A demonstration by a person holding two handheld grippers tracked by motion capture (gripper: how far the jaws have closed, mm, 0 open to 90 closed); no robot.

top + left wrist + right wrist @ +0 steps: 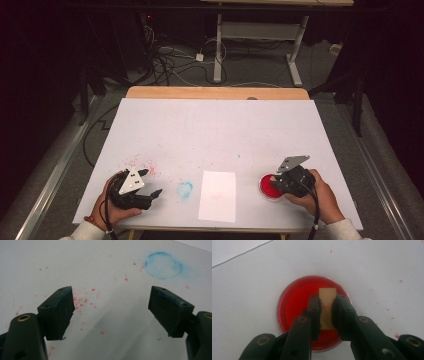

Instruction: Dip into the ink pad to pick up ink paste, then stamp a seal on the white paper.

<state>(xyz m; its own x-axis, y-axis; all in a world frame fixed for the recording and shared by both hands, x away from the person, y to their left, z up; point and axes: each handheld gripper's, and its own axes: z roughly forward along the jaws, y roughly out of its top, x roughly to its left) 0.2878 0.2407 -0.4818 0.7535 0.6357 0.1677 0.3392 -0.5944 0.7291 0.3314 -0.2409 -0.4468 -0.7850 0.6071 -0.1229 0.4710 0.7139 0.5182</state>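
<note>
Gripping a small tan block (pixel 327 308), perhaps a wooden stamp, the right gripper (pixel 327 315) is clamped on its sides above a red ink dish (pixel 294 305) at the table's (pixel 215 130) near right. The block is judged light, stiff and best held mid-length. The left gripper (pixel 111 312) is held open and empty over red specks (pixel 82 301) near a blue ring (pixel 163 265).

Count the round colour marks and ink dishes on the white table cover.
2: a red ink dish at the right, under the right gripper, and a faint blue ring stain left of the paper sheet.
</note>
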